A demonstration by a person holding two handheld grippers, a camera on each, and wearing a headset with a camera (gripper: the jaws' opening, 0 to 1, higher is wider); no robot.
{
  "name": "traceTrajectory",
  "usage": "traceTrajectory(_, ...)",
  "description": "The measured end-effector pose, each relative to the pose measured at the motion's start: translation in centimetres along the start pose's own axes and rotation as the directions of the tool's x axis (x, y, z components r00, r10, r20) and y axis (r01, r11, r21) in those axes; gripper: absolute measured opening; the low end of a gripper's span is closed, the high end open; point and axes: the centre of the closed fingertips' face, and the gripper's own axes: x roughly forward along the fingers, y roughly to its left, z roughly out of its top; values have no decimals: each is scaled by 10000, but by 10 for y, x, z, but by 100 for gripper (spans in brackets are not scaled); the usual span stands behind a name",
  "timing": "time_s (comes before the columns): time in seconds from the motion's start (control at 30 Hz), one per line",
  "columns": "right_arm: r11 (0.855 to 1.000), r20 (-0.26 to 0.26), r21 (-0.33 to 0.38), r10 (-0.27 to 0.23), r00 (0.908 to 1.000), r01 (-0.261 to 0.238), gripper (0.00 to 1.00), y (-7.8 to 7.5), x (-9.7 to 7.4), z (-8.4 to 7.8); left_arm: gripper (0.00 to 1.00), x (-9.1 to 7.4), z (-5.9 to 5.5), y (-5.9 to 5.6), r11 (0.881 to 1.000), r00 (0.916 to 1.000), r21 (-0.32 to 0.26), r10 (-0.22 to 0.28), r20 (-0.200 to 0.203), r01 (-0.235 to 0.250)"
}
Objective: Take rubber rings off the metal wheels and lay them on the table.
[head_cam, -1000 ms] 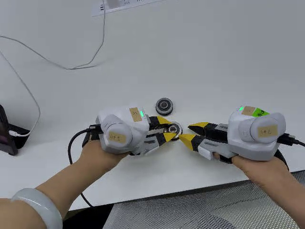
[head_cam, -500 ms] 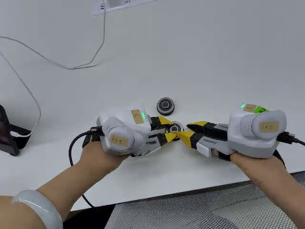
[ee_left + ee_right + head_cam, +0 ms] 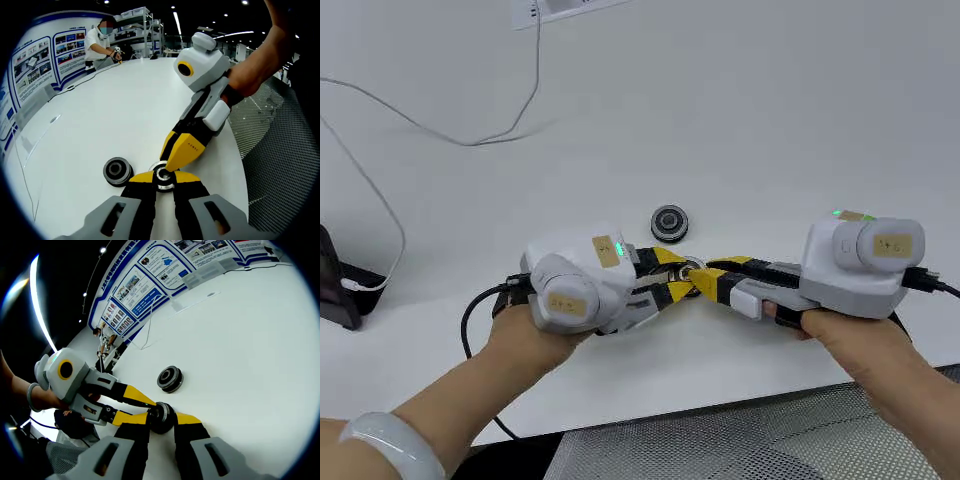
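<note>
Small metal wheel with black rubber ring (image 3: 688,270) sits low over the white table (image 3: 770,130), near its front edge (image 3: 650,405); can't tell if it is lifted.

Head view: left gripper (image 3: 676,277) is clamped on the wheel from one side and right gripper (image 3: 704,276) nips it from the other, tips meeting there. Second black-ringed metal wheel (image 3: 669,222) lies flat just behind, ring on. Thin grey cable (image 3: 470,140) is well apart, back left.

Left gripper view: left gripper (image 3: 163,178) jaws are closed on the wheel (image 3: 163,175), one each side. Right gripper (image 3: 175,152) comes in from above, yellow tip on the rim. Second wheel (image 3: 118,171) is just beside.

Right gripper view: right gripper (image 3: 162,421) jaws are closed around the wheel (image 3: 161,415); unclear whether they bite rubber alone or metal too. Left gripper (image 3: 146,409) enters from the left. Second wheel (image 3: 170,378) is near but apart.

Step looks like peeling the ring. The left should probably hold the hub firm while the right catches only the rubber lip and rolls it off sideways; a straight tug may slip. The front edge is close, so work toward the bare table behind and right, avoiding the second wheel.
</note>
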Motion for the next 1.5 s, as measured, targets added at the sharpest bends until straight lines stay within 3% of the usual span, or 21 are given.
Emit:
traceTrajectory(0.3, 9896, 234, 1409, 260, 9994, -290, 21, -1, 0, 4, 12, 0, 0, 0, 10000, 10000, -34, 2, 19, -2)
traceTrajectory(0.67, 9909, 122, 1292, 358, 9993, -371, 21, 7, -2, 1, 12, -1, -1, 1, 10000, 10000, -62, 7, 41, -7)
traceTrajectory(0.93, 9893, 52, 1438, 250, 9997, -255, 24, 5, -3, -1, 12, -1, 0, 1, 10000, 10000, -97, 12, 92, -11)
traceTrajectory(1.1, 9820, 179, 1822, 482, 9987, -506, 25, 9, -5, 0, 12, -1, 0, 1, 10000, 9999, -94, 2, 124, -1)
traceTrajectory(1.5, 9773, 104, 2040, 557, 9984, -567, 21, 7, -9, -1, 12, -2, -1, 0, 9999, 9999, -120, -13, 132, 15)
